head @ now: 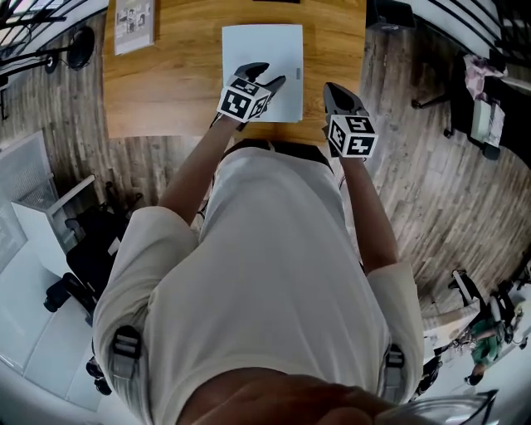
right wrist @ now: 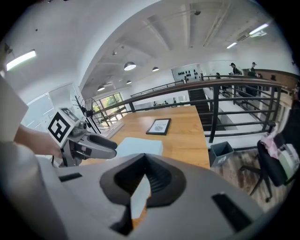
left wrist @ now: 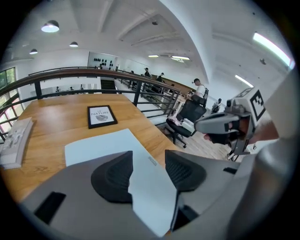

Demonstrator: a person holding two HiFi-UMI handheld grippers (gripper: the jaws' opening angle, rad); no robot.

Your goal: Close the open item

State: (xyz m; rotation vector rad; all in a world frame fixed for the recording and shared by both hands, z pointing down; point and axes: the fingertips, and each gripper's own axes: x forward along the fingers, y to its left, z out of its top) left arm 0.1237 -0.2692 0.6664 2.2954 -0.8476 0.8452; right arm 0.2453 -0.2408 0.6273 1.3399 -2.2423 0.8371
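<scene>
Head view: your left gripper [head: 264,77] hovers over the near edge of the flat, pale blue-white rectangular case [head: 253,41], which lies flat on the light brown wooden table [head: 166,83]; your right gripper [head: 338,93] hangs above the table's near right corner, just beside the case. Left gripper view: the jaws stand wide apart and grip nothing, with the case beneath them. Right gripper view: the jaws are drawn together to a thin slit and are empty.

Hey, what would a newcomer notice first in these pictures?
A flat white item lies on the wooden table, and the open left gripper hangs over its near edge. The right gripper, jaws together, is beside the item on the right. A framed picture sits toward the table's far left.
</scene>
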